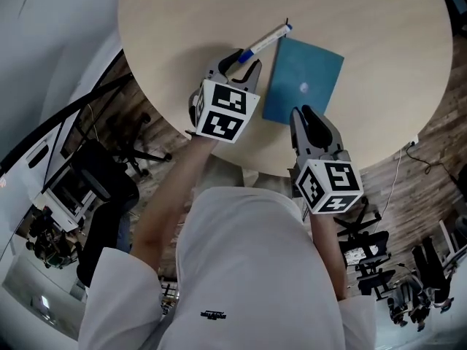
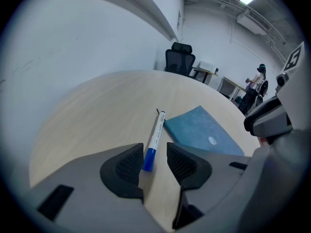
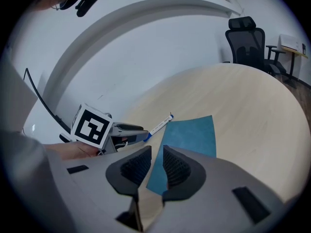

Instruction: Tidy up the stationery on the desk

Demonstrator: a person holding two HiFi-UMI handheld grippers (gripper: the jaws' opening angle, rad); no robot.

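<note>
The marker lies just beside the blue booklet's left edge, its blue end between the parted left tongs. The right tongs, narrowly parted, hover over the booklet's near edge. The pale round bench spreads beyond the booklet.

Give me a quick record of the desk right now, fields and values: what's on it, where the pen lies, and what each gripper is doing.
surface: round wooden table
items: pen, blue notebook
pen: lying flat beside the notebook's left edge, blue cap toward the person
left gripper: open, jaws either side of the pen's cap, not closed on it
right gripper: open by a narrow gap, at the notebook's near edge, holding nothing
task state: neither item picked up yet
</note>
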